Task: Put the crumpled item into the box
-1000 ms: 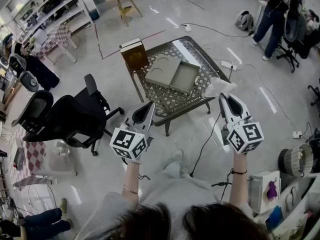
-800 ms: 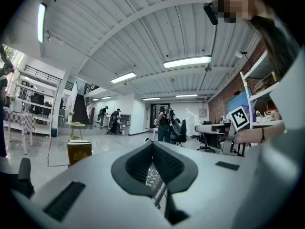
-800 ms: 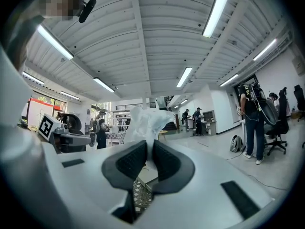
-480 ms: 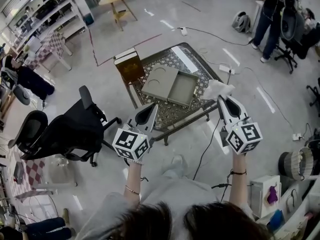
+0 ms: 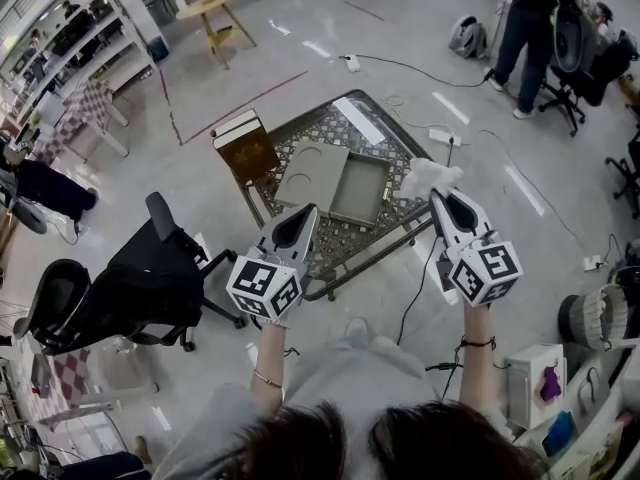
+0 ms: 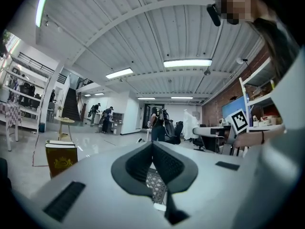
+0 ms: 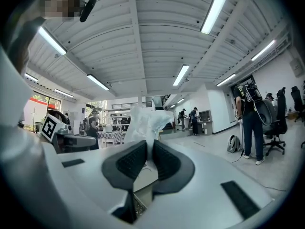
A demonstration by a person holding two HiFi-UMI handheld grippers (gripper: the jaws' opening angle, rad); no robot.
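A crumpled white paper sticks up out of my right gripper, which is shut on it above the right end of the table. In the right gripper view the paper rises from between the pads of that gripper. The grey box lies open on the lattice table, its lid flat beside it. My left gripper hovers at the table's near edge, shut and holding nothing. Its tips meet in the left gripper view.
A brown book-like case stands at the table's left corner. A black office chair is on the floor at the left. A cable runs under the table's right side. People stand at the far right by chairs.
The table and box have drawn nearer to both grippers in the head view, and the chair has slid left. Both grippers keep their pose, with the paper still held.
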